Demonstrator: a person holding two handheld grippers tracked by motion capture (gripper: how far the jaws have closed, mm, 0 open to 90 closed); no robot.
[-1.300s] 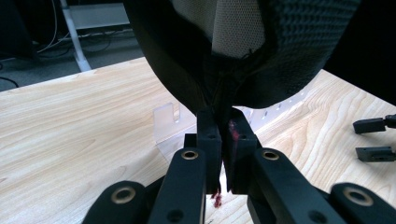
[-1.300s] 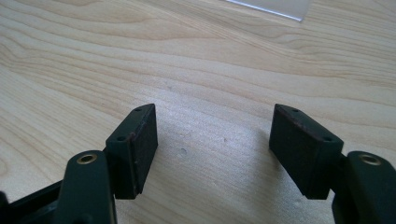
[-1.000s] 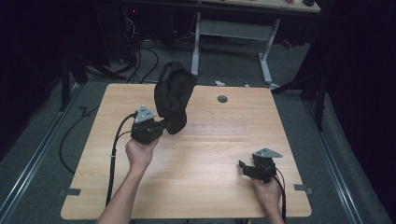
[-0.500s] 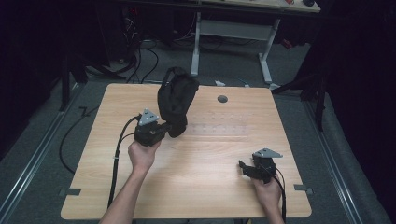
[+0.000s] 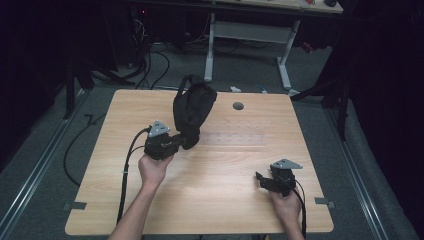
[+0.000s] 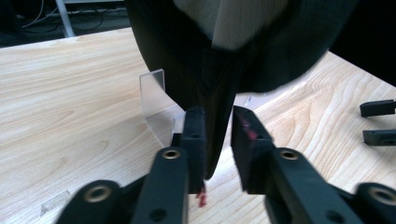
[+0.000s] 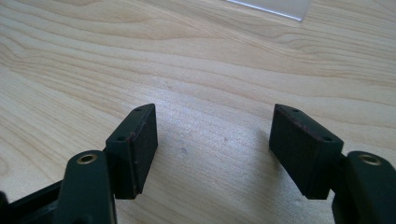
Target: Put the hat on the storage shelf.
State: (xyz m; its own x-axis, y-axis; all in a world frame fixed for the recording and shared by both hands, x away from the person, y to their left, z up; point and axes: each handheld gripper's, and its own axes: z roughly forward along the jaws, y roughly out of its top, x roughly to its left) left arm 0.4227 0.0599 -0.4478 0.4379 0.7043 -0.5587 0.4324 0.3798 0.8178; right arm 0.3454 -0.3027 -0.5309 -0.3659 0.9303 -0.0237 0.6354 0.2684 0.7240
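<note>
A black cap [image 5: 192, 107] hangs upright over the table's back-left part, with pale lining showing inside it [image 6: 233, 18]. My left gripper [image 5: 181, 141] is shut on the cap's lower edge; in the left gripper view the dark fabric fills the gap between the jaws [image 6: 217, 135]. A small clear plastic stand [image 6: 156, 102] sits on the wood just behind the cap. My right gripper [image 5: 260, 178] rests low at the front right, open, with only bare wood between its pads [image 7: 212, 149]. Its two fingertips [image 6: 378, 108] also appear at the right edge of the left gripper view.
The light wooden table [image 5: 235, 200] has a round grommet hole [image 5: 238, 106] near its back edge. A clear plastic corner [image 7: 275, 5] lies ahead of the right gripper. Cables [image 5: 150, 65] and white desk legs [image 5: 285, 65] stand on the floor behind.
My left gripper has drawn a little nearer to the person and slightly right, carrying the cap with it. The right gripper has stayed put.
</note>
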